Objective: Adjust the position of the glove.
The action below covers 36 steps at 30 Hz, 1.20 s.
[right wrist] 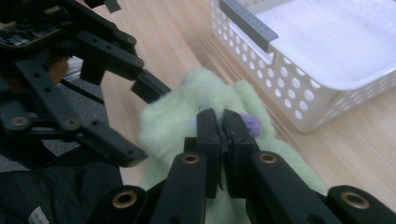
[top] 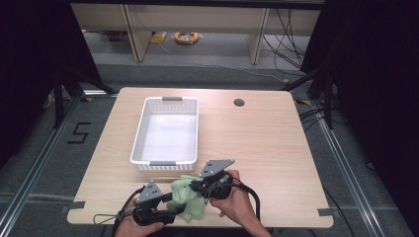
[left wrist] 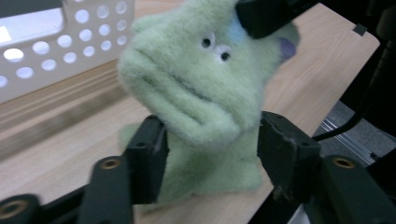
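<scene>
A green plush toy [top: 188, 198] with small eyes and a wide mouth stands near the table's front edge, just in front of the white basket [top: 140, 133]. My right gripper [top: 195, 186] comes in from the right and is shut on fuzz at the top of the toy's head [right wrist: 187, 105]; in the right gripper view its jaws [right wrist: 222, 126] meet there beside a purple spot. My left gripper [left wrist: 210, 149] reaches in from the left, one jaw against each side of the toy's body [left wrist: 205, 168] below the head. The right gripper's black tip [left wrist: 261, 16] shows above the toy's eyes.
The white perforated basket [right wrist: 289, 88] with grey handles is empty and stands left of the table's middle. A round cable hole [top: 239, 102] sits at the back right of the wooden table [top: 257, 148]. Both hands are at the front edge. Cables trail from the grippers.
</scene>
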{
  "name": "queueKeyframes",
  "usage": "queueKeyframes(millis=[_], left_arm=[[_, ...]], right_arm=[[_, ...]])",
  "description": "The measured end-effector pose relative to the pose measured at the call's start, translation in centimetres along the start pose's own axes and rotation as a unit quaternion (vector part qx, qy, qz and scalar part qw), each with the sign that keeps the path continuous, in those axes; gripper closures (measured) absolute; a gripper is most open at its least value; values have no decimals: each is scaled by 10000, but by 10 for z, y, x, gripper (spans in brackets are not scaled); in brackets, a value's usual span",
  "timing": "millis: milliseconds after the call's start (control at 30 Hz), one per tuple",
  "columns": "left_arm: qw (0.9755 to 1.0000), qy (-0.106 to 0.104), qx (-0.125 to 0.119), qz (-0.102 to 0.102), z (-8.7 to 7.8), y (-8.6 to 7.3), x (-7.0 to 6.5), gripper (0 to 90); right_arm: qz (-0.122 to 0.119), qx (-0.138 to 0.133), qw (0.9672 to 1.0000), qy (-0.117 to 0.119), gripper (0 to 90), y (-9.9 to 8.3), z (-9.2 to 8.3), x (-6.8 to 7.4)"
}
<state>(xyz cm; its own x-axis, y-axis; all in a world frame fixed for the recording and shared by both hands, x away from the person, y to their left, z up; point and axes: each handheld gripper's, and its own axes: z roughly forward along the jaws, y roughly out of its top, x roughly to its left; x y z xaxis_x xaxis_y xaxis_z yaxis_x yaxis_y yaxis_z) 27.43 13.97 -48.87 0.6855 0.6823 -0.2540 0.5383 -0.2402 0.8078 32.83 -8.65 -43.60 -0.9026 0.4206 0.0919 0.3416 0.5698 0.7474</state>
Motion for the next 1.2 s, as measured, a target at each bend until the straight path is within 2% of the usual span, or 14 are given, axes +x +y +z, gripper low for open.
queueKeyframes(millis=[33, 133, 267, 367, 467, 567, 600, 733, 767, 900, 1067, 1100, 1133, 1200], left_arm=[[10000, -34, 36, 79, -1, 0, 1, 546], [10000, -49, 16, 79, -3, 1, 4, 685], [9999, -163, -12, -41, -7, 3, 11, 741], [9997, -216, -75, 17, -9, 4, 14, 759], [9993, -359, 106, 1, -14, 4, 16, 762], [9986, -463, 183, -153, -19, -2, 21, 764], [9990, -387, 173, -161, -21, -4, 22, 764], [9985, -440, 283, -184, -25, -5, 29, 765], [9986, -435, 204, -202, -24, -7, 30, 765], [9982, -411, 407, -186, -22, -6, 35, 765], [9985, -345, 370, -193, -21, -7, 36, 766], [9989, -321, 293, -199, -19, -8, 35, 765], [9981, -409, 435, -179, -20, -7, 37, 765], [9983, -378, 391, -187, -19, -7, 37, 766]], right_arm=[[85, -1, 10000, 32, 871, 0, 0, 2], [-11, -79, 10000, 43, 871, 0, 2, 2], [104, -56, 9999, 47, 871, -3, 1, 2], [203, -10, 9997, 136, 871, -6, 1, 5], [269, 34, 9996, 117, 871, -8, 1, 8], [336, 52, 9992, 210, 870, -10, 5, 13], [351, 64, 9990, 277, 870, -11, 9, 16], [407, 194, 9983, 375, 863, -14, 20, 22], [363, 173, 9984, 409, 859, -15, 23, 21], [384, 311, 9980, 382, 794, -19, 29, 22], [230, 369, 9988, 229, 701, -21, 20, 13], [254, 391, 9988, 173, 684, -21, 18, 11], [288, 421, 9986, 137, 675, -23, 15, 7], [297, 482, 9984, 76, 655, -27, 11, 2]])
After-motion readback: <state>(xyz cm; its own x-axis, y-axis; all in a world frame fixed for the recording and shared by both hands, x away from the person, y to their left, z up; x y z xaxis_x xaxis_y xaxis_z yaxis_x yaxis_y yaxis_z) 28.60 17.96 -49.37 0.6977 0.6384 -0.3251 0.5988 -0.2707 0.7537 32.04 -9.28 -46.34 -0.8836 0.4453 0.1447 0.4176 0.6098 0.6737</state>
